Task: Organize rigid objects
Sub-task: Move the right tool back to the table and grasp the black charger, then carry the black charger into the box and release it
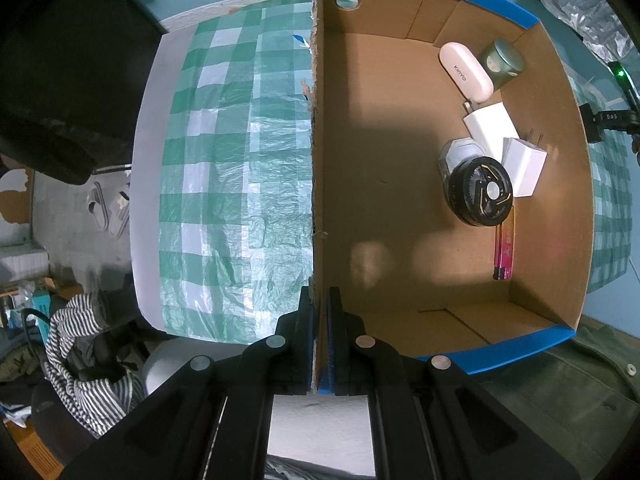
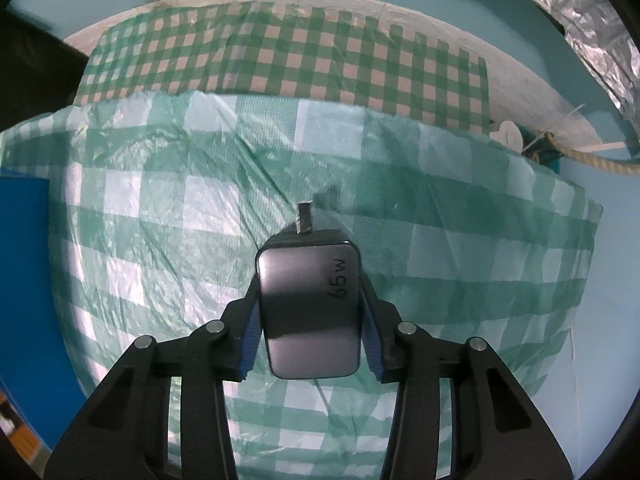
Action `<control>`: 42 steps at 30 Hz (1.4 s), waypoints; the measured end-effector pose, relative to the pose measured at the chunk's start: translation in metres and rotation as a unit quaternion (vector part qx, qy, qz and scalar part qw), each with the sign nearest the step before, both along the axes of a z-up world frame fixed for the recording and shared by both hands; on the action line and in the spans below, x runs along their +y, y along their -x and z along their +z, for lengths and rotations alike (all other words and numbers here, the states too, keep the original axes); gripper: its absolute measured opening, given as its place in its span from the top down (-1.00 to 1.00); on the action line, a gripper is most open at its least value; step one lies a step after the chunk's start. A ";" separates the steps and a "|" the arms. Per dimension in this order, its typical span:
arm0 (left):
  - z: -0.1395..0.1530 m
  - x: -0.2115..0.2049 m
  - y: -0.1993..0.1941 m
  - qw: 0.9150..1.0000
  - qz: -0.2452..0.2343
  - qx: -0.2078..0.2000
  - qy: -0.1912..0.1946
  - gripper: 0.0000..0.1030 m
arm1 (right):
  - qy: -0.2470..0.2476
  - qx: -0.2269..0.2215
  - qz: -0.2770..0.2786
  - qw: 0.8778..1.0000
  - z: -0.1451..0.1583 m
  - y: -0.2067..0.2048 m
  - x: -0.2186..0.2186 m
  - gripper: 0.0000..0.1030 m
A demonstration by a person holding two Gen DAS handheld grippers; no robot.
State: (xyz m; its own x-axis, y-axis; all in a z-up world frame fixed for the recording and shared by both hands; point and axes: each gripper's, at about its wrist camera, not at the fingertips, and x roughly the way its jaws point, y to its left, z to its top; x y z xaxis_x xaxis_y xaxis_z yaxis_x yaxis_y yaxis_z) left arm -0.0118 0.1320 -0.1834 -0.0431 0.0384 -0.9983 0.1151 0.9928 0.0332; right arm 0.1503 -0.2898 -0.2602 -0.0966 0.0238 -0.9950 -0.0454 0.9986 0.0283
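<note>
Both tools downward, left tool [image 1: 320, 320] pinching box wall [image 1: 314, 160]

Left gripper [image 1: 320, 312] at lower centre of its frame, pointing down, jaws pinched tight on a box wall [image 1: 314, 160]. Right gripper [image 2: 310, 312] at lower centre, pointing down, pads pressed against both sides of a charger [image 2: 310, 312].

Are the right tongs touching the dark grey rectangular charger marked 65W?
Touching. The right wrist view shows the right tongs with both blue pads pressed flat against the sides of the dark grey rectangular charger, no gap on either side.
</note>
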 end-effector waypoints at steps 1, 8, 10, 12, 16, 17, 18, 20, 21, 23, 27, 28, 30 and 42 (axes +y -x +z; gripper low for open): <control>0.000 0.000 0.000 1.000 0.000 0.000 0.000 0.92 | 0.001 -0.002 0.000 1.000 0.000 0.000 0.000 0.19; 0.000 0.000 0.000 1.000 0.001 0.000 0.001 0.92 | -0.003 0.003 -0.010 1.000 0.002 0.008 0.004 0.20; 0.000 0.000 0.000 1.000 0.000 -0.001 0.001 0.92 | -0.008 0.004 -0.017 1.000 0.006 0.011 0.005 0.20; 0.000 0.000 0.000 1.000 0.000 -0.001 0.001 0.92 | -0.017 0.003 -0.023 1.000 0.010 0.015 0.006 0.20; 0.000 0.000 0.000 1.000 -0.002 -0.001 0.001 0.92 | -0.022 0.003 -0.023 0.999 0.022 0.021 0.016 0.20; 0.000 0.000 -0.001 1.000 -0.003 0.000 0.001 0.92 | -0.023 0.002 -0.021 1.000 0.025 0.023 0.020 0.20; 0.000 0.000 -0.001 1.000 -0.003 0.000 0.001 0.92 | -0.025 0.001 -0.018 1.000 0.029 0.024 0.024 0.20; 0.000 0.000 -0.002 1.000 -0.003 0.001 0.002 0.92 | -0.031 -0.002 -0.010 0.999 0.037 0.028 0.033 0.20; 0.000 -0.001 -0.002 1.000 -0.004 0.001 0.001 0.92 | -0.033 -0.002 -0.006 0.999 0.041 0.029 0.038 0.20; 0.000 -0.002 -0.001 1.000 -0.008 0.000 0.000 0.92 | -0.038 -0.005 0.001 0.999 0.050 0.031 0.048 0.20; 0.000 -0.002 -0.002 1.000 -0.010 -0.001 0.002 0.92 | -0.047 -0.006 0.007 0.999 0.067 0.033 0.066 0.20; 0.000 -0.001 -0.001 1.000 -0.010 -0.001 0.002 0.92 | -0.051 -0.008 0.008 0.999 0.072 0.033 0.071 0.20; 0.000 -0.001 -0.001 1.000 -0.011 -0.001 0.003 0.92 | -0.058 -0.011 0.012 0.998 0.079 0.034 0.080 0.20; 0.000 0.000 0.000 1.000 -0.017 -0.003 0.008 0.92 | -0.079 -0.031 0.064 0.994 0.121 0.034 0.138 0.20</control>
